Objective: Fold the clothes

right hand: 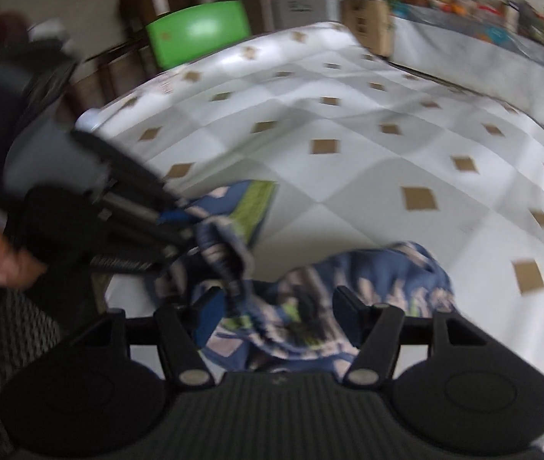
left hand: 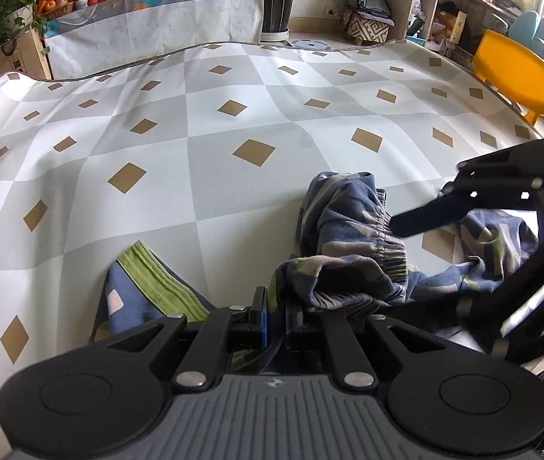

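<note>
Both claws meet at the crumpled patterned trousers (left hand: 352, 237): left gripper (left hand: 276, 316) pinches cloth; right gripper (right hand: 277, 316), blurred, seemingly spread wide around it.

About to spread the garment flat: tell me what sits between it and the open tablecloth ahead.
Nothing visible does. The blue patterned garment lies bunched at the near edge, pinched by the left gripper; the checked tablecloth beyond it is bare.
</note>
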Tool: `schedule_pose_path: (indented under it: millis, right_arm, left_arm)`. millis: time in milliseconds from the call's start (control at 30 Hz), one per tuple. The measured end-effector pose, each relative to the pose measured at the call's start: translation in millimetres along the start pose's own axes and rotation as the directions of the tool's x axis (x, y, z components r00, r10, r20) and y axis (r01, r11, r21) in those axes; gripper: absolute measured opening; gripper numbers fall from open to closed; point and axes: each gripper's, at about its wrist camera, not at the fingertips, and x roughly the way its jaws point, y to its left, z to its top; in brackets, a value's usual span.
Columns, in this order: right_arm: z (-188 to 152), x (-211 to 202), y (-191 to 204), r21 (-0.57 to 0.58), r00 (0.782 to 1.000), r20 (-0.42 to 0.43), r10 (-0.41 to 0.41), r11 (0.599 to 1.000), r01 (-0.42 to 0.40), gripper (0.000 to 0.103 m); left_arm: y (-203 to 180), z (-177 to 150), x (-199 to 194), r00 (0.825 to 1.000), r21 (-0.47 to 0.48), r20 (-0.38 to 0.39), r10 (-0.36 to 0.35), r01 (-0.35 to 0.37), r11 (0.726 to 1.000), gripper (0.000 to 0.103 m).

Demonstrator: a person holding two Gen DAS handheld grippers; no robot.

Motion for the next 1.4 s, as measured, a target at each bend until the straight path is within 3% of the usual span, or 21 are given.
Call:
schedule_pose_path:
  millis: [133, 267, 400, 533, 833, 1167, 1300, 1400]
  right_arm:
    - [-1, 15, 12, -0.064, 0.999, -0.044, 0.001, 0.998, -0.004, 0.058]
    - [1, 30, 15, -0.055, 0.992, -0.115, -0.05, 0.998, 0.044, 0.037]
    - [2, 32, 13, -0.041, 0.991, -0.119, -0.064, 0.997, 0.06, 0.013]
    - [5, 24, 11, -0.053, 0.992, -0.08, -0.099, 0.994, 0.095, 0.011]
    - [16, 6, 9, -0.084, 0.99, 0.008, -0.142, 0.986, 0.142, 0.01]
    - [26, 4, 8, -0.113, 0.99, 0.032, -0.139, 0.983, 0.141, 0.01]
    - [28, 8, 7, -0.119, 0.99, 0.025, -0.137, 0.983, 0.139, 0.01]
    - [29, 10, 6, -0.116, 0.99, 0.024, -0.142, 0.983, 0.144, 0.01]
  left_arm:
    - [2, 4, 1, 1.0, 0.021, -0.013, -0.018, 0.019, 1.0, 0.008]
    - [3, 9, 2, 0.999, 0.044, -0.027, -0.038, 0.04, 0.998, 0.008]
    - [4, 14, 4, 0.997, 0.067, -0.042, -0.058, 0.061, 0.996, 0.009]
    - [6, 19, 5, 0.996, 0.099, -0.058, -0.075, 0.08, 0.992, 0.022]
    - [8, 37, 6, 0.992, 0.278, -0.069, -0.103, 0.118, 0.953, 0.033]
    - [-1, 42, 10, 0.985, 0.377, -0.047, -0.167, 0.173, 0.91, 0.032]
    - [-2, 40, 15, 0.975, 0.366, -0.06, -0.214, 0.221, 0.904, 0.016]
    - [-5, 39, 15, 0.973, 0.377, -0.048, -0.228, 0.229, 0.898, 0.013]
